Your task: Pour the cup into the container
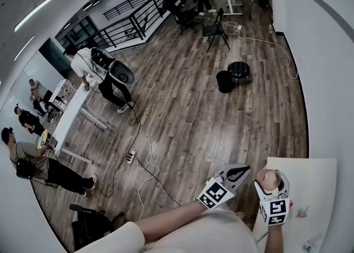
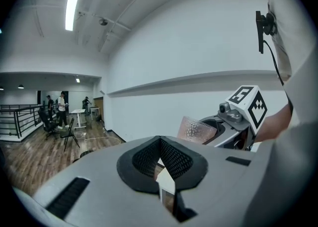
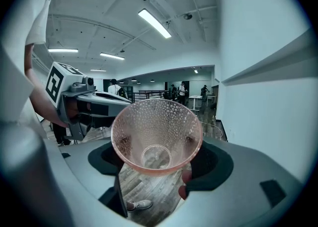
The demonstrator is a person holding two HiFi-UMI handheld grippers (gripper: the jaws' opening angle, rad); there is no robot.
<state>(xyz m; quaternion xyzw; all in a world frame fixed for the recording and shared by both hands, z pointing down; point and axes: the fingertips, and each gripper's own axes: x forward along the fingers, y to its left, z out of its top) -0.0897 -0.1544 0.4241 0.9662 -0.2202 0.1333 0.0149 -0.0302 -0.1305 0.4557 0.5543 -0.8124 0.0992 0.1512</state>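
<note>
2 grippers hang out in front of the person, close side by side over the wooden floor [image 1: 182,108]. The right gripper [image 1: 272,182] is pinching a pinkish, see-through dimpled plastic cup [image 1: 269,177] between its pads. In the right gripper view the cup [image 3: 156,134] fills the space between the jaws of that gripper [image 3: 159,171]. Its wide rim and small base ring both show through the clear wall. No liquid or other contents can be made out inside it, and its exact tilt is hard to read.

The left gripper [image 1: 239,170] sits just to the left of the right one. In its own view, the left gripper [image 2: 161,159] has its jaws pressed together with nothing between them. The cup [image 2: 196,130] juts out of the right gripper [image 2: 233,121] close on its right.

A white table [image 1: 310,191] lies just beyond and to the right of the right gripper. A few small coloured items rest on the part nearest the person, too small to name. No container can be identified in any of the 3 views.

As a judgement, the task is at an early or in-between stage. The cup is secured, and 2 things seem left: bringing it over the container, then tipping it out. Whether it has been emptied already cannot be told.
</note>
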